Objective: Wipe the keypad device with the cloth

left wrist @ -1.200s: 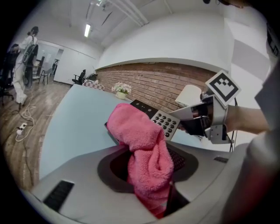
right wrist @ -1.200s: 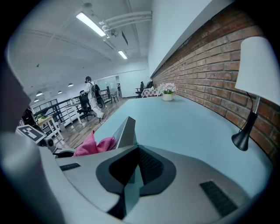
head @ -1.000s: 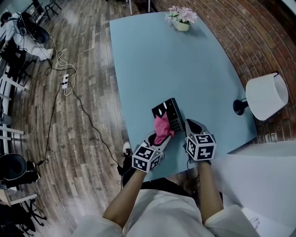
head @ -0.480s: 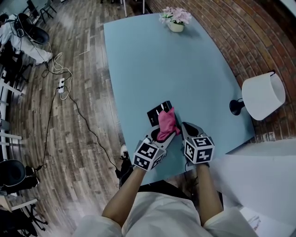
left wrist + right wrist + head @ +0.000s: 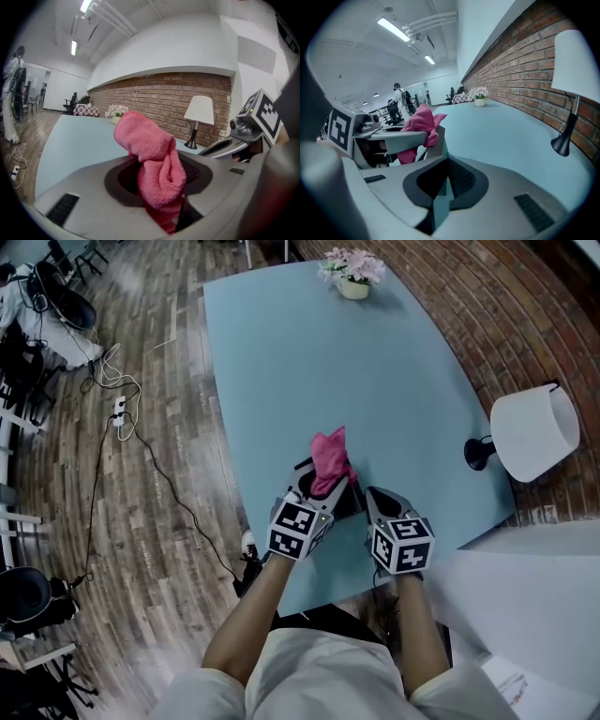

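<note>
My left gripper (image 5: pixel 317 491) is clamped on the pink cloth (image 5: pixel 330 457), which bunches up above its jaws, over the black keypad (image 5: pixel 305 471). Just beside it, my right gripper (image 5: pixel 373 498) has its jaws drawn in on a thin grey slab. I take this for the keypad's edge, though the view is poor. The keypad sits near my edge of the blue table (image 5: pixel 375 381). A lamp (image 5: pixel 532 432) stands to the right, and flowers (image 5: pixel 353 268) at the far end.

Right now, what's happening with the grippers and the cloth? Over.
Left hand-held gripper shut on pink cloth, cloth over keypad device. Right hand-held gripper clamps the device's edge. Lamp and flower pot stand far off.
</note>
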A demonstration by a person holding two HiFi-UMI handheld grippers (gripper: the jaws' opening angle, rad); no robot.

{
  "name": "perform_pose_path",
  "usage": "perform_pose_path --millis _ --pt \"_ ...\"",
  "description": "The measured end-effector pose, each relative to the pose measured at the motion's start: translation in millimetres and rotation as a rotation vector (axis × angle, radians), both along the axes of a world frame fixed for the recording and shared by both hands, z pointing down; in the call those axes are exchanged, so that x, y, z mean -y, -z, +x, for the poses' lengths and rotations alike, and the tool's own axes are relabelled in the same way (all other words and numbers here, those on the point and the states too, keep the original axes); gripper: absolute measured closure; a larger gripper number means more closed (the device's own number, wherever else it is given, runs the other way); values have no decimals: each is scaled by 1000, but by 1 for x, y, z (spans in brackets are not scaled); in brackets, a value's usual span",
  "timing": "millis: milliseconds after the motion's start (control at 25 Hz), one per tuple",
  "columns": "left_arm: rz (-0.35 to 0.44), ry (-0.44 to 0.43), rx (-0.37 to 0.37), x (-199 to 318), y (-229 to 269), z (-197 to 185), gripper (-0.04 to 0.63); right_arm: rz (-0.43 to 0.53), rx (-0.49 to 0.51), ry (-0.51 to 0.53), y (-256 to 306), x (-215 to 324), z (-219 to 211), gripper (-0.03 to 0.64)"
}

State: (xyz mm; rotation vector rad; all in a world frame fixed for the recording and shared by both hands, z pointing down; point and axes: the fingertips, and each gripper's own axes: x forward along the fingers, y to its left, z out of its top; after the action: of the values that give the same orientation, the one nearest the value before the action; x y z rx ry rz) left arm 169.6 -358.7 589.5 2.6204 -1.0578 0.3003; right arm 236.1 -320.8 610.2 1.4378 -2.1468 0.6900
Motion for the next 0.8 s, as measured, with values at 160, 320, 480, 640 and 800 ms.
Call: perform_pose_path --millis 160,320,480,640,800 --pt "-12 42 -32 12 -2 -10 383 1 -17 3 0 0 -1 595" --pt "-49 124 -67 23 -13 -26 383 -4 -16 -3 -1 1 1 595" --pt "-115 257 -112 27 -34 -51 383 0 -19 -20 -1 2 3 595" --pt "-135 325 -114 19 -50 -66 383 6 -18 -27 -1 4 2 595" --pt "-128 372 -23 10 -64 -80 383 5 -21 -23 -2 4 3 595"
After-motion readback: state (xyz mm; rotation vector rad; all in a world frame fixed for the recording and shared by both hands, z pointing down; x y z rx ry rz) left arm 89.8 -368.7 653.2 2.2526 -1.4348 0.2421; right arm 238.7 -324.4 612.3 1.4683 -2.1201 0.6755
